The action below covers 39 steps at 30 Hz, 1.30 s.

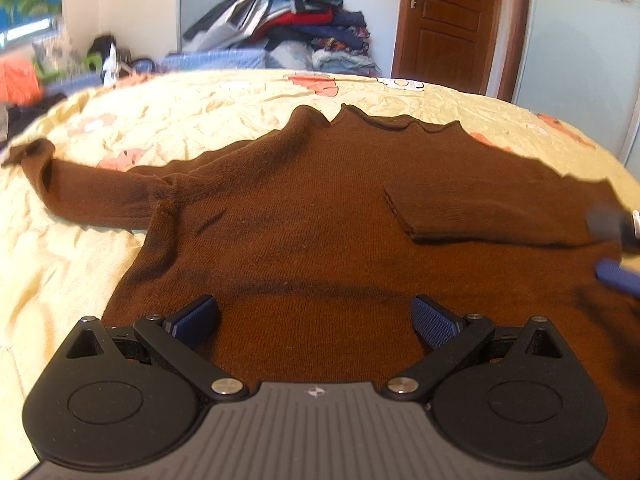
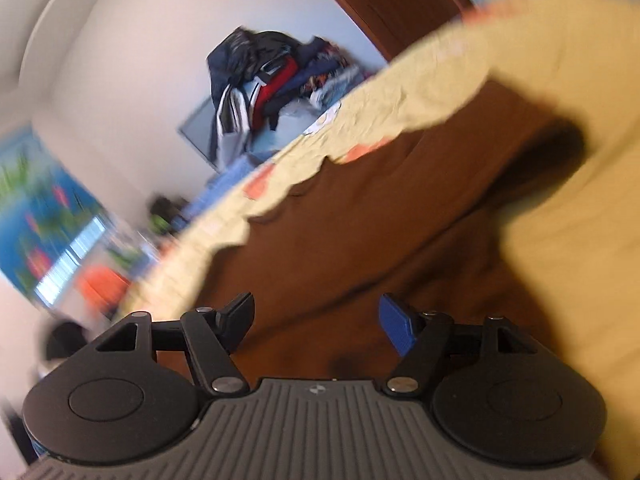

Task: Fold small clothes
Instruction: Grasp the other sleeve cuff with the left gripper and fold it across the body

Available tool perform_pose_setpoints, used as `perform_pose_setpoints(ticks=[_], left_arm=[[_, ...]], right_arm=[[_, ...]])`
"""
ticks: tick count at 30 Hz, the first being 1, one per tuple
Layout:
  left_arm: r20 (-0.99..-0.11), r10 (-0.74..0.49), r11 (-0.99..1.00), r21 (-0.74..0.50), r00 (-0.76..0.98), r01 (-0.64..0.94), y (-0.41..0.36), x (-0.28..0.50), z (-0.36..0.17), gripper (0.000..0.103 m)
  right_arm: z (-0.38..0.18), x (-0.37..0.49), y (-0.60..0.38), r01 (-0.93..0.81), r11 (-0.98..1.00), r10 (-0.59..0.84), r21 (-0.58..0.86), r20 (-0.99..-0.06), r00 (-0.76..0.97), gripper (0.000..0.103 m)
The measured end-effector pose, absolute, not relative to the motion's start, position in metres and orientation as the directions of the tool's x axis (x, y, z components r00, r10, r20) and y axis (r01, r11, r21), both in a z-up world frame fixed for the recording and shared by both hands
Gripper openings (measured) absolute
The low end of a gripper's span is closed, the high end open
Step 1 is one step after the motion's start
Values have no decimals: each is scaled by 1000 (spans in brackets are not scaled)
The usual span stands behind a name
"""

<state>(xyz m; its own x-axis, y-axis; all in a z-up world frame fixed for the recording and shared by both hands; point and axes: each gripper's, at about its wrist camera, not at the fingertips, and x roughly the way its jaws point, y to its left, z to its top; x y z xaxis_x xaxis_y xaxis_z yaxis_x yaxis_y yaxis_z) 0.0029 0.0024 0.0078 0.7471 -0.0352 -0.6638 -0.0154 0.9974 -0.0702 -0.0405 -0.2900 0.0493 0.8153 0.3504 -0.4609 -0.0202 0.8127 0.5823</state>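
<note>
A brown knit sweater (image 1: 320, 208) lies flat on the yellow bedspread (image 1: 180, 120), collar away from me. Its left sleeve (image 1: 92, 192) stretches out to the left; its right sleeve (image 1: 492, 216) is folded in across the chest. My left gripper (image 1: 314, 320) is open and empty, hovering over the sweater's lower part. My right gripper (image 2: 316, 322) is open and empty above the sweater (image 2: 360, 220), in a tilted, blurred view. Its blue fingertips (image 1: 618, 276) show at the right edge of the left wrist view, by the folded sleeve.
A heap of clothes (image 1: 296, 20) is piled beyond the bed's far edge against the wall. A wooden door (image 1: 444, 20) stands at the back right. An orange item (image 1: 18, 84) and other clutter lie at the far left.
</note>
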Motion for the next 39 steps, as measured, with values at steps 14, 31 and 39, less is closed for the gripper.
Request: perform_pose_setpoints(ticks=[14,31,39], left_arm=[[-757,-212,974,-216,618,69,-52,118,25,28],[-678,139,989,136,722,-63,50,96,54,6],[-583,324,945,241,745,-222,48,60,55,28]], right_arm=[[31,-59,-299,-70,856,333,513,-443,832,94],[28,-57,-293,-91,853,353,514,-439,826,102],[47,-63,-292,-122,887,332,445,-431,839,102]])
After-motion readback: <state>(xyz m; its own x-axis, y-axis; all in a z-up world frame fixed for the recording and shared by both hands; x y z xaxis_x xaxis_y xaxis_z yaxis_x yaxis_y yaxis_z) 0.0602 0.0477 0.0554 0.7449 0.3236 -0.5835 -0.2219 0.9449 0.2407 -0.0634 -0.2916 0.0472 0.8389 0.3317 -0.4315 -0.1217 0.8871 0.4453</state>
